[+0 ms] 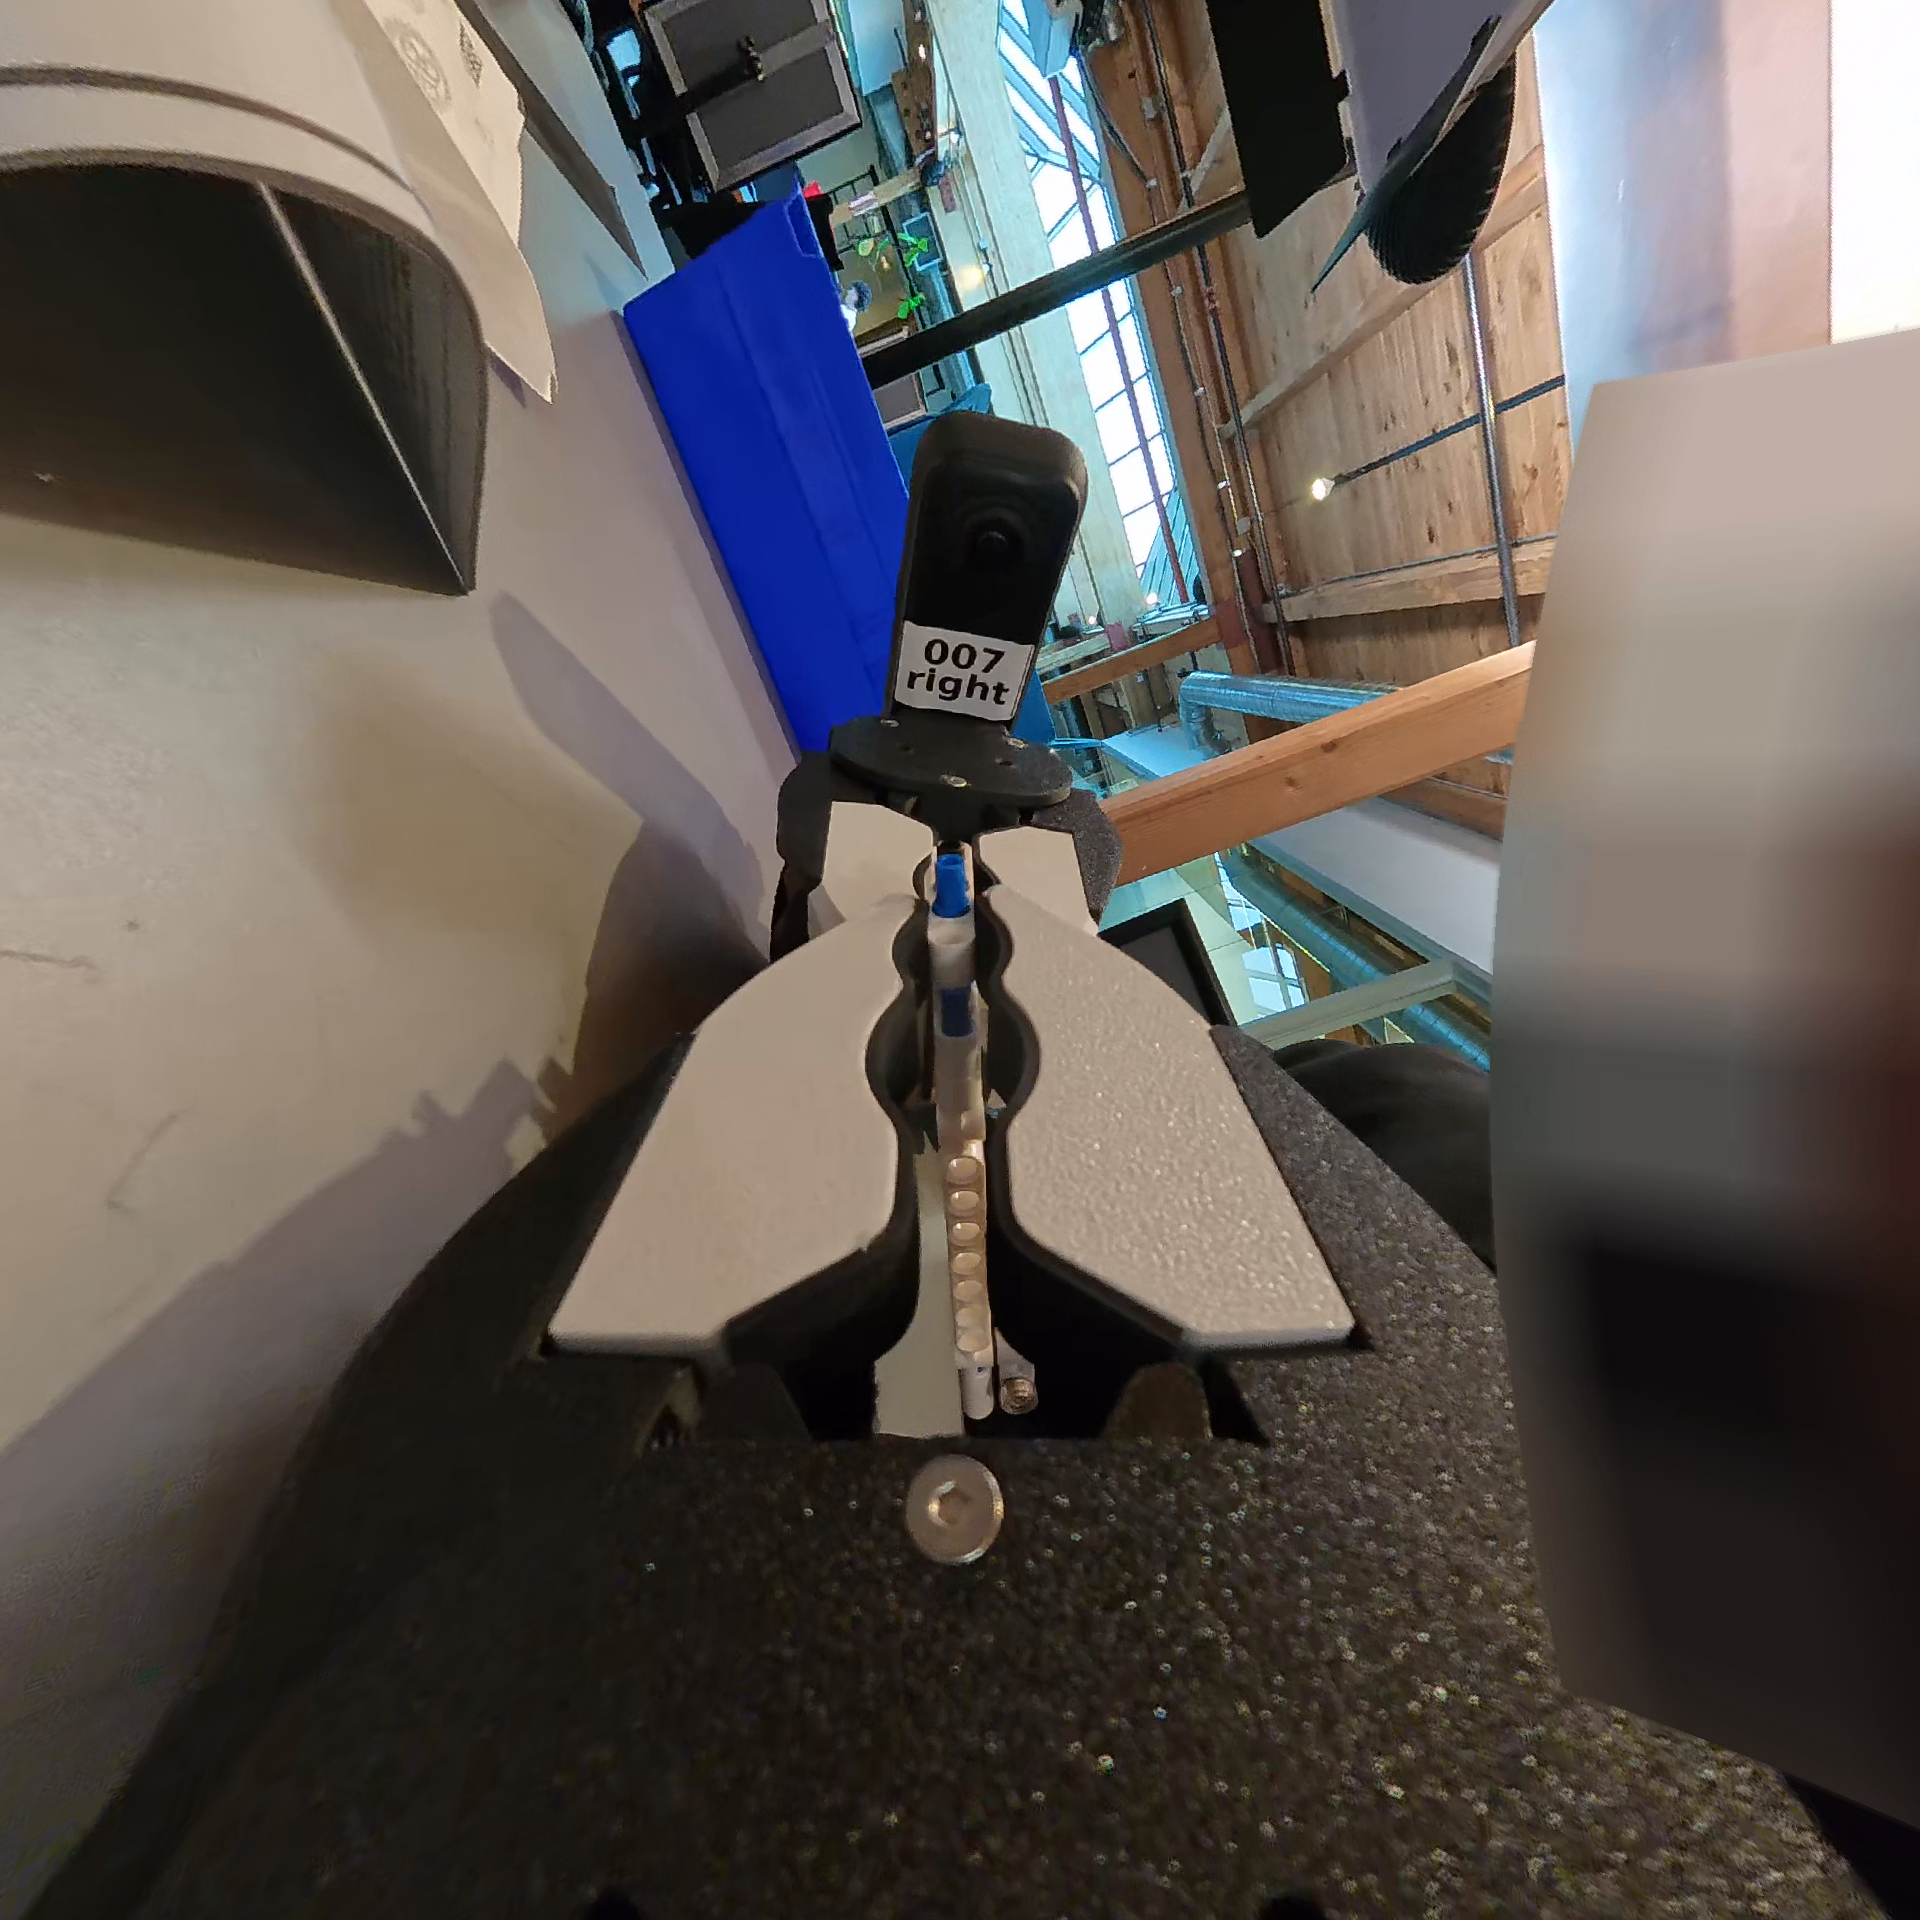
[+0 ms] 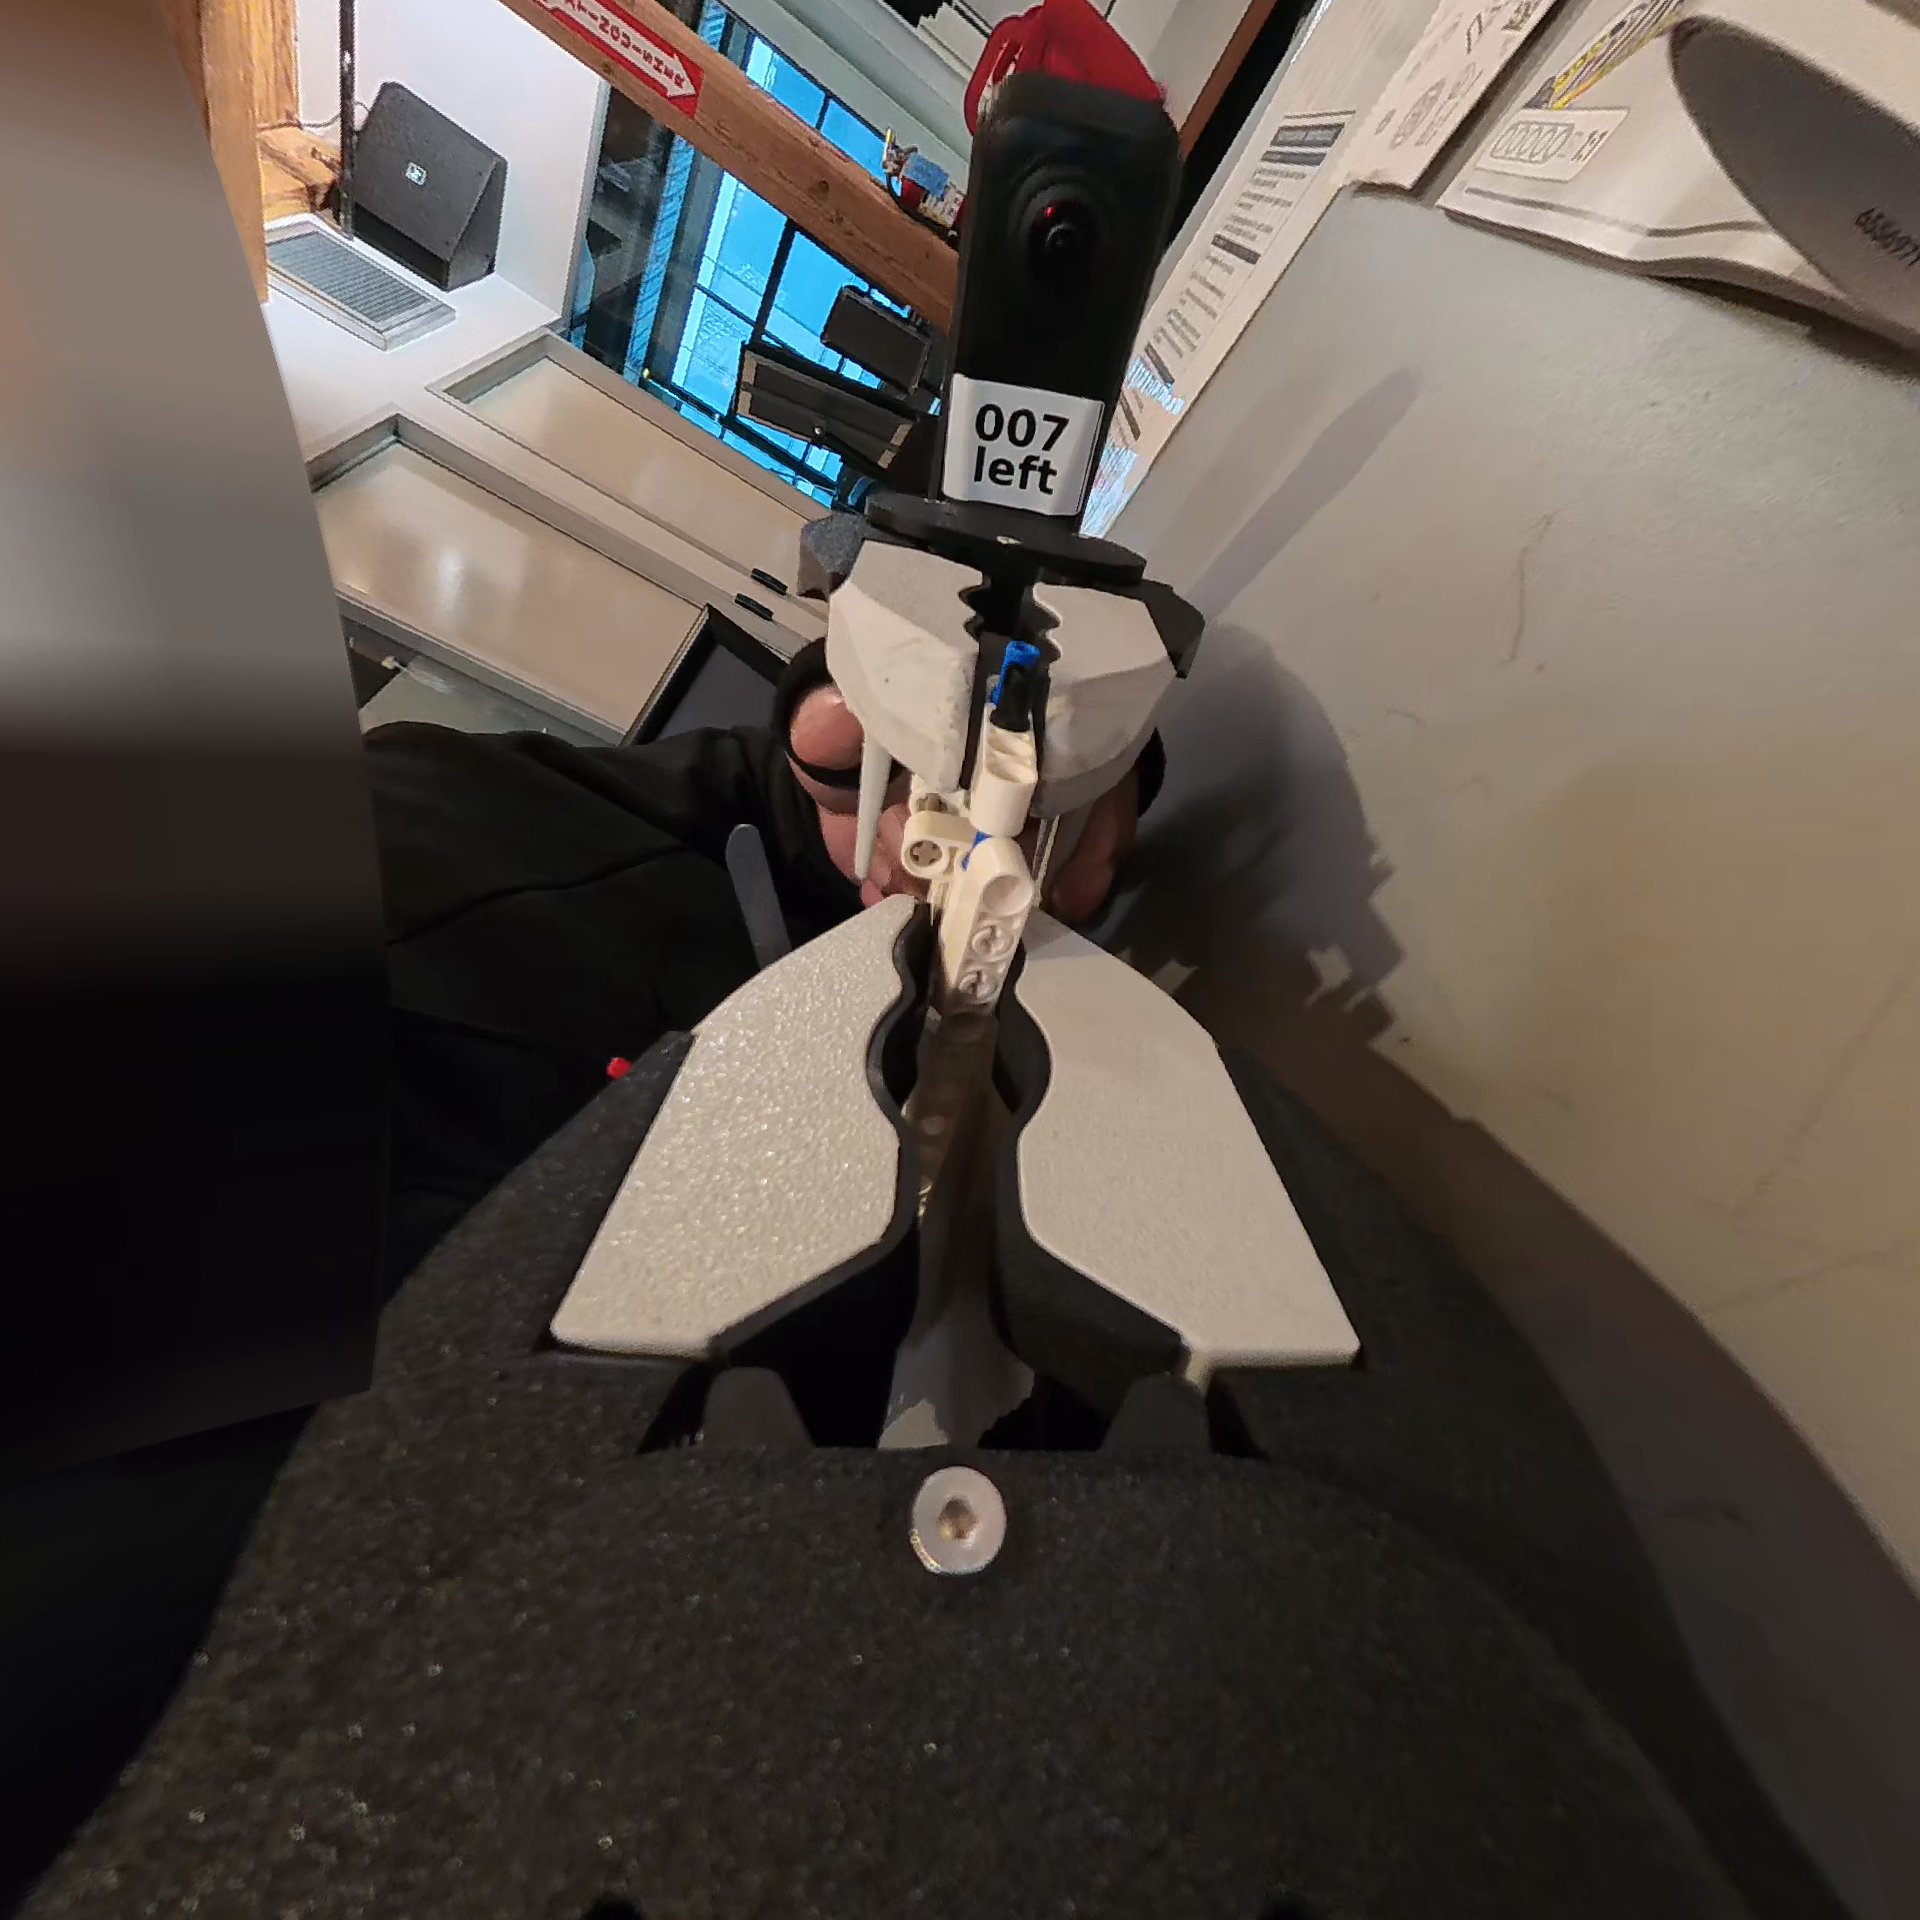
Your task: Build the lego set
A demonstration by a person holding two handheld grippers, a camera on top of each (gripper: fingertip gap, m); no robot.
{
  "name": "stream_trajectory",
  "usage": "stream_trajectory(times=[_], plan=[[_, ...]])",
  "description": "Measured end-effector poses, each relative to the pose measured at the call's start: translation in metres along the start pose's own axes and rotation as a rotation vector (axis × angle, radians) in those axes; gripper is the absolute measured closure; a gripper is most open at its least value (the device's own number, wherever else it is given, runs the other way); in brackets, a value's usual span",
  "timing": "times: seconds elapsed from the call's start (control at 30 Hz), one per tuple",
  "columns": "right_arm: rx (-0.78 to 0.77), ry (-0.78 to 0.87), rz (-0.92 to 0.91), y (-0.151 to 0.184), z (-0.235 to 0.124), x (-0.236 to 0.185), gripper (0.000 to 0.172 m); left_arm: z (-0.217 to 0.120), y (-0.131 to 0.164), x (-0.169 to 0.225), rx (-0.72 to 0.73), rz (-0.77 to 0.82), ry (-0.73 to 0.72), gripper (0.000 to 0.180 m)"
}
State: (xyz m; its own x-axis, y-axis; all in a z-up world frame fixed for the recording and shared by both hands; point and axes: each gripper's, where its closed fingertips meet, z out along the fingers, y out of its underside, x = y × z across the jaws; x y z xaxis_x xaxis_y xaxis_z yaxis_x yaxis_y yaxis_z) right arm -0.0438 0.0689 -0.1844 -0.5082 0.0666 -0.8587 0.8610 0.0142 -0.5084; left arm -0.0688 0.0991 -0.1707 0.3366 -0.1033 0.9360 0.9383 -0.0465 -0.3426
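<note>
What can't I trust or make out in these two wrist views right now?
- Left wrist view: right side blurred over.
- Right wrist view: left side blurred over; the hand mostly behind the left gripper.
- Both views: how the white beams join, hidden between the right gripper's fingers.

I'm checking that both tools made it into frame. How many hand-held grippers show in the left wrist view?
2. The left hand-held gripper fills the foreground, closed on a white holed beam. The right hand-held gripper faces it just beyond, tips nearly meeting, at the same part's blue end.
</note>
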Motion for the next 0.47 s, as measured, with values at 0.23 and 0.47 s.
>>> stream_trajectory(times=[0.23,0.47], plan=[[0.018,0.0,-0.047,-0.001,0.0013,-0.0042,0.162,-0.0017,0.0001,0.0049,0.004,0.029,0.016,0.173],[0.027,0.005,-0.083,-0.0025,0.0017,-0.0062,0.162,-0.0025,-0.0014,0.009,0.012,-0.001,0.065,0.173]])
